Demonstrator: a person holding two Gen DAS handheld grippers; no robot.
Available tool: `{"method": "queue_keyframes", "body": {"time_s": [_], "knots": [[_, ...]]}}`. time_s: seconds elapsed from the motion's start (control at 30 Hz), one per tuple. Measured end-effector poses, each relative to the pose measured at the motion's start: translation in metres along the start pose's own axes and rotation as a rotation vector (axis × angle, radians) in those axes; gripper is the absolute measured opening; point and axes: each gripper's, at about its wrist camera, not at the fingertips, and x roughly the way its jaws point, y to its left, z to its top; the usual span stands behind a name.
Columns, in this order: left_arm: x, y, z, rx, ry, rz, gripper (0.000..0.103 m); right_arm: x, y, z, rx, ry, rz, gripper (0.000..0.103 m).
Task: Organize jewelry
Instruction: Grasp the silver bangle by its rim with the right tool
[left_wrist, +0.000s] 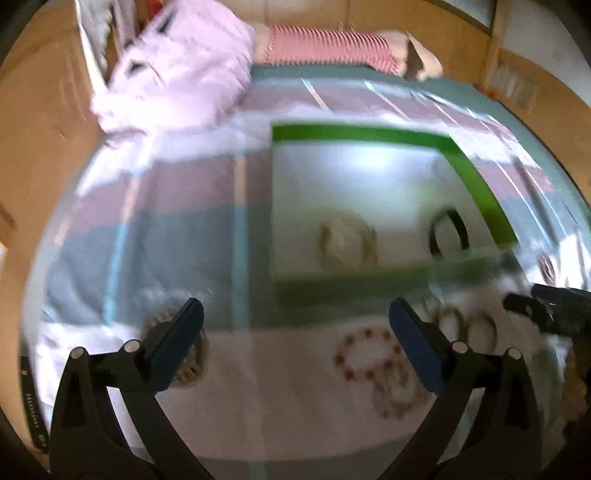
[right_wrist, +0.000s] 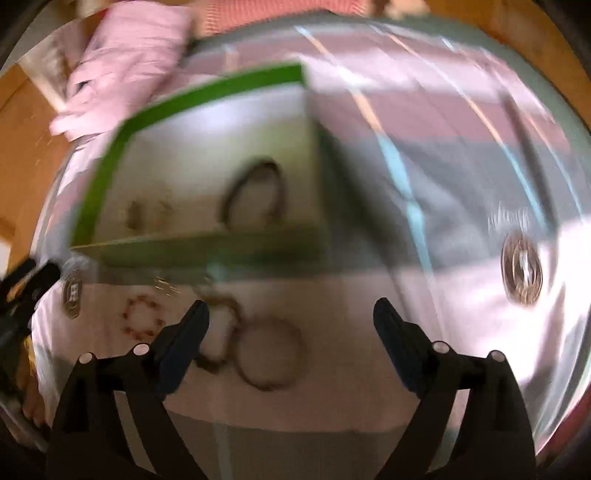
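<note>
Soft striped cloth (left_wrist: 177, 206) in pink, grey and white bands, glossy with glare, spread over a round surface; a rumpled pink garment (left_wrist: 177, 70) at the far edge. On the cloth, a shallow rectangular green-rimmed box (left_wrist: 480, 177) with a pale smooth floor, holding a dark thin ring-shaped bangle (right_wrist: 255, 192) and a blurred brownish-gold piece (left_wrist: 347, 240) beside it. Nearer, outside the box on the white band, more jewelry: a loop of small red beads (left_wrist: 365, 354), a plain thin golden bangle (right_wrist: 269, 354) touching a rougher, knobbly brown bracelet (right_wrist: 221, 332). Off to the side, a round dark metallic disc (right_wrist: 521, 269) with a pale centre. Left tongs (left_wrist: 295, 343) spread wide, dark blue pads bare, nothing between. Right tongs (right_wrist: 291, 339) likewise apart and empty, above the golden bangle without touching. All edges smeared by motion blur.
</note>
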Motion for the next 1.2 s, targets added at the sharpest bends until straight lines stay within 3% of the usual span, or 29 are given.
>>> {"method": "queue_keyframes", "body": {"time_s": [0.07, 0.13, 0.27, 0.33, 0.53, 0.63, 0.87, 1.07, 1.2], "knots": [[0.008, 0.004, -0.010, 0.011, 0.032, -0.016, 0.101, 0.016, -0.012, -0.007, 0.033, 0.059, 0.039, 0.066], [0.014, 0.008, -0.018, 0.007, 0.035, -0.004, 0.101, 0.033, -0.017, -0.009, 0.033, 0.113, 0.017, 0.049], [0.026, 0.013, -0.021, -0.023, 0.075, -0.043, 0.101, 0.038, -0.012, -0.011, -0.014, 0.097, -0.023, 0.045], [0.030, 0.014, -0.022, -0.038, 0.088, -0.059, 0.101, 0.038, -0.008, -0.012, -0.038, 0.095, -0.017, 0.027], [0.036, 0.012, -0.022, -0.041, 0.115, -0.055, 0.101, 0.042, 0.010, -0.019, -0.125, 0.074, -0.094, 0.008], [0.035, 0.010, -0.022, -0.031, 0.119, -0.043, 0.101, 0.041, 0.011, -0.019, -0.121, 0.061, -0.106, 0.003], [0.039, 0.008, -0.022, -0.063, 0.150, -0.006, 0.101, 0.017, 0.013, -0.023, -0.122, -0.017, -0.121, 0.003], [0.044, -0.001, -0.018, -0.110, 0.183, -0.046, 0.101, -0.019, 0.001, -0.017, -0.047, -0.112, -0.107, 0.003], [0.048, -0.015, -0.014, -0.109, 0.204, -0.088, 0.098, -0.033, -0.004, -0.019, -0.025, -0.121, -0.081, 0.003]]}}
